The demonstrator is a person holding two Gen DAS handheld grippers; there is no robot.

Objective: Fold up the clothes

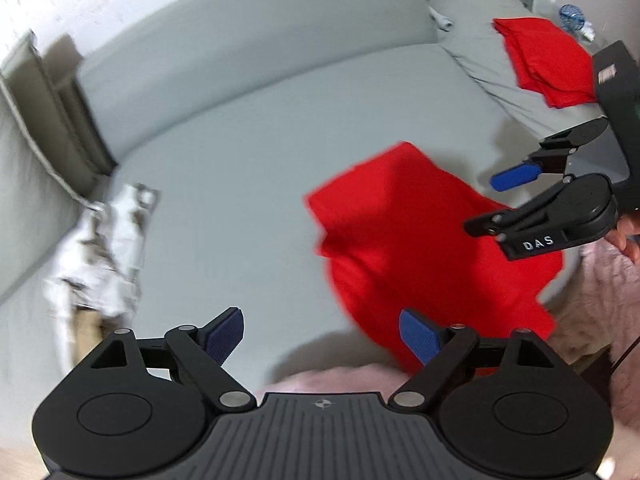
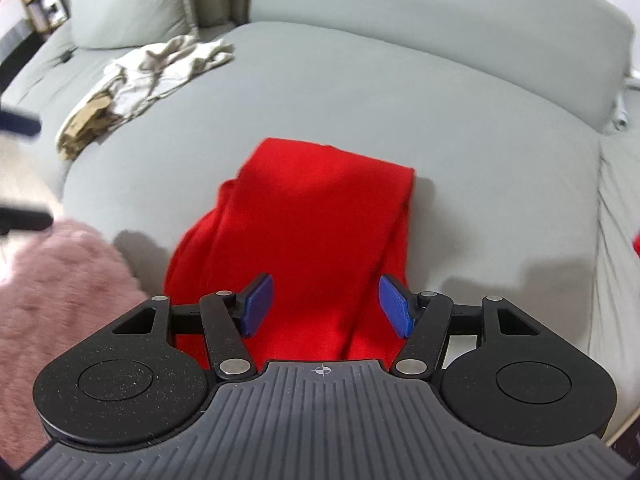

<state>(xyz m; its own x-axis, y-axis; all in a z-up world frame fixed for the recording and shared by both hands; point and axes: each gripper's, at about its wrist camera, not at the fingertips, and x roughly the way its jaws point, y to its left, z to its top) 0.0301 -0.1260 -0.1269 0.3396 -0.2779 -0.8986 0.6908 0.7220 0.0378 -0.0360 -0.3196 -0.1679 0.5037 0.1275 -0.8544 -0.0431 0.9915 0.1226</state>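
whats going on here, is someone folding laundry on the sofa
Yes. A person holds two grippers over a grey sofa. The red garment lies partly folded on the seat, held by neither: the left gripper and right gripper are both open above it. Another folded red piece sits aside, and a crumpled white-and-tan garment waits.

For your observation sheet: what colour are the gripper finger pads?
Blue pads, clearest in the right wrist view, on black arms.

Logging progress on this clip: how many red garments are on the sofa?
2. One red garment lies partly folded on the seat just ahead of both claws; a folded red garment sits farther away on the sofa's far section. None hidden, seemingly.
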